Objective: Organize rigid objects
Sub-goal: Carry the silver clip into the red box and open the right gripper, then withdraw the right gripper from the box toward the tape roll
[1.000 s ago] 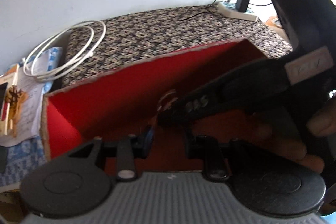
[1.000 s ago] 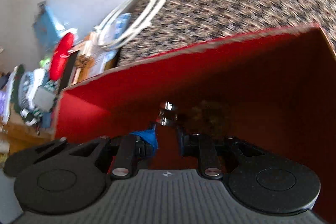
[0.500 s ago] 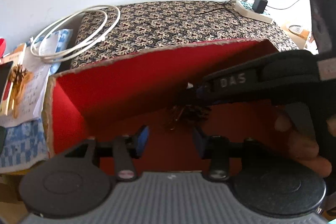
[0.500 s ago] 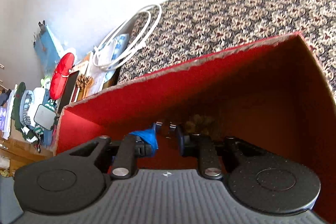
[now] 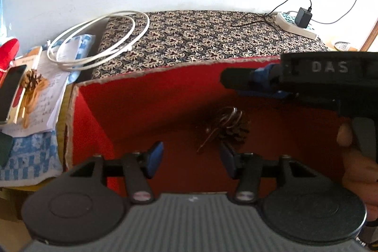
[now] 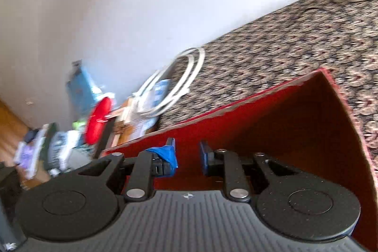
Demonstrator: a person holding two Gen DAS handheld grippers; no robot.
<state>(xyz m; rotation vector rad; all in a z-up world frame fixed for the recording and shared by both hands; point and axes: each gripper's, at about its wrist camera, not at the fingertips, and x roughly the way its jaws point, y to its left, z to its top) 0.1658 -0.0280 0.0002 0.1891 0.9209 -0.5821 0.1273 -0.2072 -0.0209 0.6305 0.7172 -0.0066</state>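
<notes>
Left gripper (image 5: 191, 158) hangs over the near edge of the red box (image 5: 141, 96), jaws apart with nothing between the pads; they have just been opening. Right gripper (image 6: 187, 156) sits above the box's near wall, jaws parted by a narrow gap, empty, also just been opening a little; in the left wrist view it crosses in from the right, level with the far rim, a hand (image 5: 359, 171) on its grip. Judged step: drop-off done, both tools backing out to fetch the next piece. To do it well: lift straight up before swinging sideways so no finger catches the cardboard rim, keep the two tools apart since they overlap above the box, and open the left wider before reaching left for the next item. Box contents: a pine cone (image 5: 230, 125) on the floor near the middle, a metal ring (image 5: 230, 115) lying on top of it and touching it, with a thin wire trailing off toward the near side; nothing else visible inside, though the near floor is hidden by the grippers. Beyond the left wall, on papers (image 5: 50, 96), lies a second pine cone (image 5: 33, 79), likely next. Farther back a coiled white cable (image 5: 99, 44) rests on the patterned cloth (image 5: 212, 39), with a power strip (image 5: 295, 25) at the far right by the wall.
</notes>
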